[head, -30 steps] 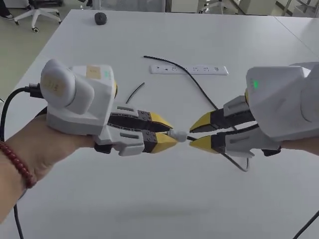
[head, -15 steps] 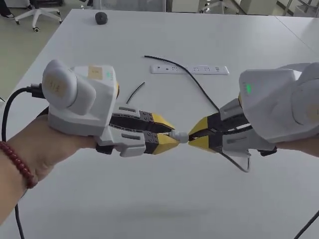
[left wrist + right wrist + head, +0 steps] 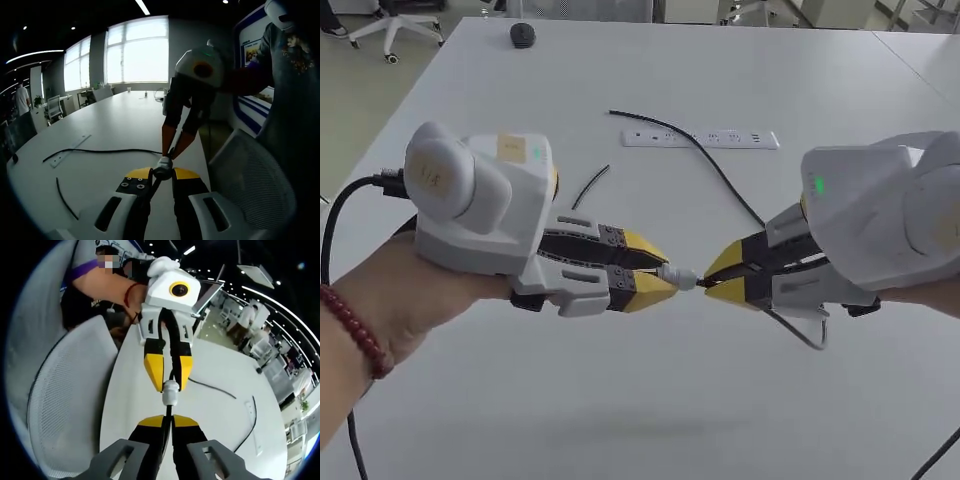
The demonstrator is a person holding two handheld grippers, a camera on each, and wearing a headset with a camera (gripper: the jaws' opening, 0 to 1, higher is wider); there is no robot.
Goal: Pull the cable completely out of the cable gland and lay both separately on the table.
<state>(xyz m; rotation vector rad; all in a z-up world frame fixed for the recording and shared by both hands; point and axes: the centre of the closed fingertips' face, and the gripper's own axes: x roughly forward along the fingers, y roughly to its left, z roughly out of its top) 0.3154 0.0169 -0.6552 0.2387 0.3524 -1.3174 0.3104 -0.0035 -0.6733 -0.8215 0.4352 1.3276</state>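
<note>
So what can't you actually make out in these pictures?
Head view: how much cable is inside the cable gland; the gland and the left gripper hide it.
Head view: the cable's stretch behind the right gripper.
Head view: dark object at the table's far edge, too small to name.

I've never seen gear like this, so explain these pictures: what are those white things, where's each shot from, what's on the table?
A person holds two handheld tools, each ending in a yellow-tipped claw. One picture comes from a headset camera looking down; the other two from cameras riding on each tool. The left claw is shut on a small white cable gland; the right claw is shut on the black cable running out of it. On the white table lie a power strip and a short black wire.
</note>
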